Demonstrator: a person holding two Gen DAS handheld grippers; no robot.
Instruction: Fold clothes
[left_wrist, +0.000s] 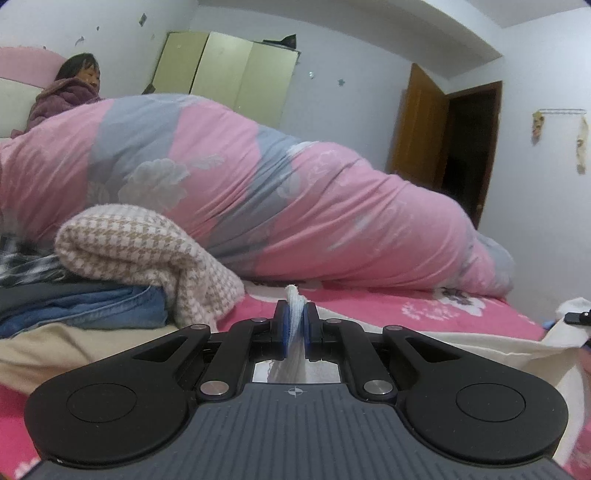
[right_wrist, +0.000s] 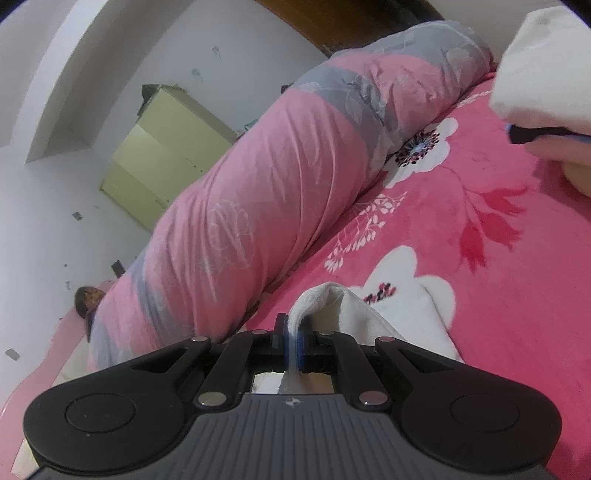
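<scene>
A white garment (left_wrist: 498, 345) lies across the pink floral bed sheet (left_wrist: 369, 302). My left gripper (left_wrist: 295, 314) is shut on a bunched edge of it, which pokes up between the blue pads. My right gripper (right_wrist: 293, 326) is shut on another edge of the white garment (right_wrist: 369, 317), lifted slightly off the sheet (right_wrist: 480, 295). The right gripper's tip (left_wrist: 577, 316) shows at the right edge of the left wrist view. In the right wrist view the left gripper (right_wrist: 522, 134) appears at the top right, with white cloth (right_wrist: 546, 62) above it.
A stack of folded clothes sits at the left: a beige houndstooth piece (left_wrist: 147, 243) over jeans (left_wrist: 110, 306), with a black-and-white plaid item (left_wrist: 26, 266) behind. A rolled pink-and-grey duvet (left_wrist: 258, 166) runs along the bed. A person (left_wrist: 74, 92) sits at the headboard. Beyond are a wardrobe (left_wrist: 229, 74) and a door (left_wrist: 443, 140).
</scene>
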